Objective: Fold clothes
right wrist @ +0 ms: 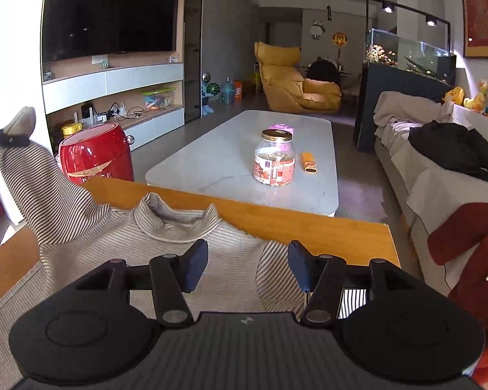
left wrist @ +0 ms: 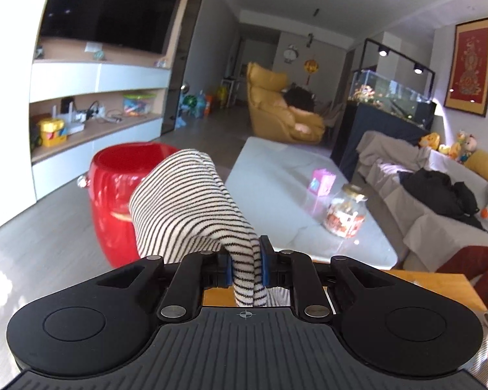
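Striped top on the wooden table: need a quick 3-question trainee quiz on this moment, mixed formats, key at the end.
1. True or false: the left gripper is shut on a sleeve of the striped top.
2. Multiple choice: the right gripper is A) shut on the collar, B) open above the top, C) holding the glass jar.
3. Fill in: the top's body lies on the ______ table.

Key: 1 true; 2 B; 3 wooden.
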